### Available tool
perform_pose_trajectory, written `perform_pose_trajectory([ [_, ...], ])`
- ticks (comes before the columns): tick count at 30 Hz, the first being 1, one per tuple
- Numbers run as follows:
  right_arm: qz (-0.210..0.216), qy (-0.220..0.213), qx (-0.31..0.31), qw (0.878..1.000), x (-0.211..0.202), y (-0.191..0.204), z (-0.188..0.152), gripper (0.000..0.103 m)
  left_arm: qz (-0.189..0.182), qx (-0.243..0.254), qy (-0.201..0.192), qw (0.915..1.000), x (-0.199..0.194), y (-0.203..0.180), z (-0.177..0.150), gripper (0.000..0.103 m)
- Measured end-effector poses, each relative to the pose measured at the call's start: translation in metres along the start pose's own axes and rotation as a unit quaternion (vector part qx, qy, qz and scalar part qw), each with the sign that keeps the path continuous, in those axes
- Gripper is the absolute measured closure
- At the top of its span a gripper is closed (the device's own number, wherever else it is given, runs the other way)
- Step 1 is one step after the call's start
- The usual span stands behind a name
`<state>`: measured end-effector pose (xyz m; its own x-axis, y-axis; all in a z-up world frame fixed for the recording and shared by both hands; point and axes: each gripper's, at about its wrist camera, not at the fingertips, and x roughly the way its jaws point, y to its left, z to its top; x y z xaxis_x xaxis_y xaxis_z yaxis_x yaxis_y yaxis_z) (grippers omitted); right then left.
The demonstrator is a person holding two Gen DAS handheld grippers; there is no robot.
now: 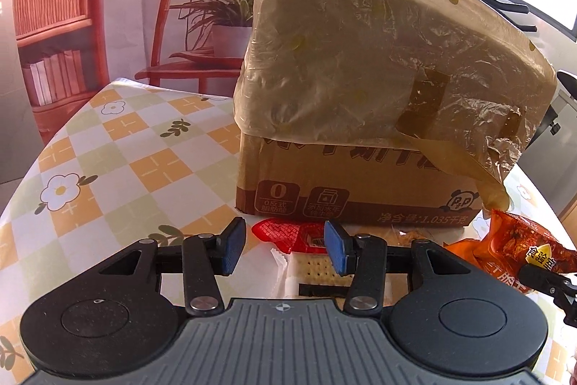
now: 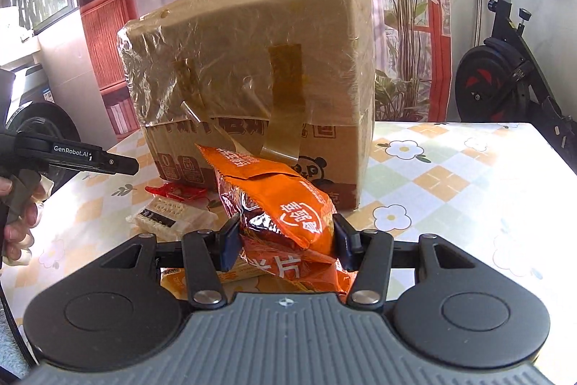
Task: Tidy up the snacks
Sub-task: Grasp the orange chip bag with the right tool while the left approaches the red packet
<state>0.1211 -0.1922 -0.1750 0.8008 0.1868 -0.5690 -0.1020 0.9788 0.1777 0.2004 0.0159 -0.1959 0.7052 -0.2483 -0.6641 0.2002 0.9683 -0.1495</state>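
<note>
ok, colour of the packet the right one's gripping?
Orange packet, white lettering; clearest in right wrist view.

the plastic wrap (image 1: 378, 60) is hiding most print on the cardboard box (image 1: 360, 183). the right tool (image 2: 286, 240) is covering part of the orange snack bag (image 2: 285, 201), and the picture edge is cutting this bag in the left view.

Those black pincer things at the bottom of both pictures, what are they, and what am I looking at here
They are two handheld grippers, one in each of a person's hands, each with a camera looking forward along its fingers. One picture comes from the left gripper, which is open and empty. The other comes from the right gripper, which is shut on an orange snack bag. Both face a cardboard box wrapped in plastic film, standing on a table with a flowered checked tablecloth. A red snack packet and a cracker packet lie in front of the box.
</note>
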Motion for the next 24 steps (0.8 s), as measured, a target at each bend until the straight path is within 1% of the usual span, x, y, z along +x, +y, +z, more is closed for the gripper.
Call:
perform_pose_trajectory([
  [4, 0.006, 0.000, 0.000, 1.000, 0.002, -0.002, 0.000, 0.050, 0.008, -0.032, 0.013, 0.9994, 0.022, 0.003, 0.000, 0.053],
  [10, 0.009, 0.002, 0.004, 1.000, 0.004, -0.005, 0.001, 0.050, 0.020, -0.044, 0.028, 0.9985, 0.049, -0.001, 0.000, 0.052],
  [14, 0.012, 0.003, 0.005, 1.000, 0.006, -0.005, 0.001, 0.050, 0.037, -0.041, 0.043, 0.9975, 0.065, -0.005, -0.003, 0.052],
  [16, 0.013, 0.003, 0.004, 1.000, 0.007, -0.005, 0.002, 0.050, 0.044, -0.040, 0.049, 0.9970, 0.070, -0.008, -0.005, 0.051],
  [21, 0.015, 0.004, 0.005, 1.000, 0.008, -0.006, 0.001, 0.050, 0.068, -0.034, 0.040, 0.9963, 0.073, -0.016, -0.006, 0.051],
  [24, 0.016, 0.004, 0.006, 1.000, 0.008, -0.006, 0.002, 0.050, 0.069, -0.032, 0.038, 0.9964, 0.069, -0.019, -0.007, 0.056],
])
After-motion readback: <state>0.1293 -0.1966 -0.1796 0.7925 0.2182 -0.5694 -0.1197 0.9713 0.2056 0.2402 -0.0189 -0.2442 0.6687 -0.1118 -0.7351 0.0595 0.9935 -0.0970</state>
